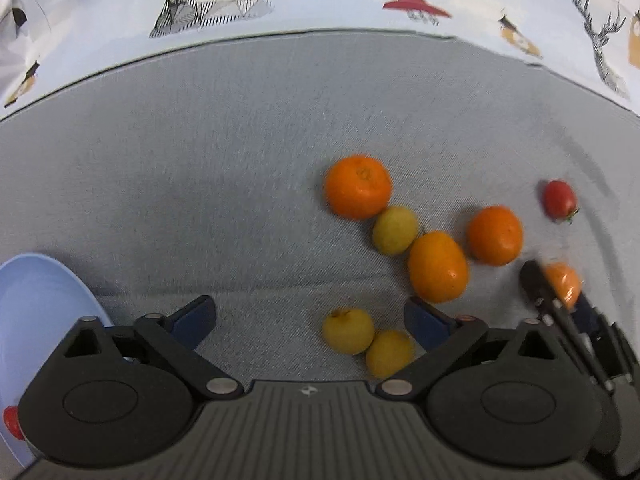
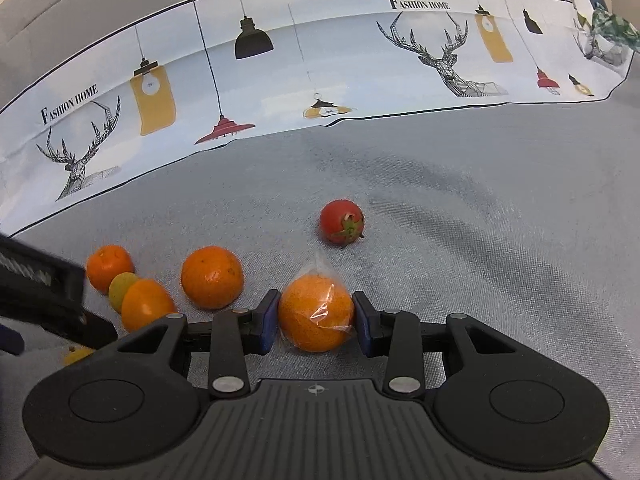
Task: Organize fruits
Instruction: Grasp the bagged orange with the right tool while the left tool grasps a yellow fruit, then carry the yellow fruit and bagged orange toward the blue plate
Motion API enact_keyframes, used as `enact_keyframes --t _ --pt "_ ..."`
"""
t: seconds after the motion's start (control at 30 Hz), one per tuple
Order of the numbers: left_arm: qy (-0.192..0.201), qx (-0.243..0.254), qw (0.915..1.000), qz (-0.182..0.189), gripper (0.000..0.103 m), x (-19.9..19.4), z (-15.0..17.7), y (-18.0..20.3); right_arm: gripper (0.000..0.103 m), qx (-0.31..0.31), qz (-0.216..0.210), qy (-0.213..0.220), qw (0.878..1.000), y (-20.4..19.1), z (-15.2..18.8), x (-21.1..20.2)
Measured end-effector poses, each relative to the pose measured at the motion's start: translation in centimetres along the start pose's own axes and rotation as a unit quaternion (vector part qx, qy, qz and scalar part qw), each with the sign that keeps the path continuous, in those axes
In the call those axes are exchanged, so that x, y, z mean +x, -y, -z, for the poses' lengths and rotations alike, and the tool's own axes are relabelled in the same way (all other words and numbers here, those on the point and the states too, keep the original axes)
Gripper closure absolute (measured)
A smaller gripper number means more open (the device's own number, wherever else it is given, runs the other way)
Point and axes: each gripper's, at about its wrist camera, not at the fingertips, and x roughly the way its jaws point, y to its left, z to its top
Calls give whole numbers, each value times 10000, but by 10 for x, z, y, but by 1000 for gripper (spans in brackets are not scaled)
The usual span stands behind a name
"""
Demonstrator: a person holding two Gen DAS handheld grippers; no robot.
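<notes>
Grey cloth (image 1: 200, 200) under everything. Blue plate (image 1: 40, 304) left of left gripper (image 1: 310, 320), jaws apart, empty; two yellow fruits (image 1: 348, 330) just inside its right finger. Right gripper (image 2: 315, 316) clamped on wrapped orange (image 2: 316, 318); tomato (image 2: 341, 222) ahead.

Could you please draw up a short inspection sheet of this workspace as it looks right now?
Surface: grey woven fabric cover, creased on the right.
Job's things: plastic-wrapped orange mandarin between the right gripper's pads; bare round orange mandarins and small yellow-green round fruits clustered, some touching; small red cherry tomato lying apart; pale blue round plate at left, something small and red at its rim.
Clutter: nothing seen.
Grippers: left gripper open, holding nothing; right gripper closed around the wrapped mandarin.
Cables: nothing seen.
Surroundings: white printed cloth with deer heads and hanging lamps behind.
</notes>
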Motion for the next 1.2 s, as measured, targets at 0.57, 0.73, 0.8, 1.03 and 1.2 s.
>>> enact_keyframes --t 0.57,0.73,0.8,1.03,1.2 --pt "859 962 9907 -434 76 -55 37 19 63 245 26 126 9996 5 -2 -2" --pt "1453 1158 9817 -428 76 -96 64 16 63 325 78 197 9992 8 -1 -4" --pt "1617 1092 9805 -219 76 -112 70 9 63 343 103 261 9990 9 0 -8" --pt "2310 1229 9651 -108 76 -173 108 -17 63 77 73 691 9975 6 3 -40" --pt "2379 1163 9640 -253 76 -200 132 -35 63 -130 68 816 9966 -2 2 -86"
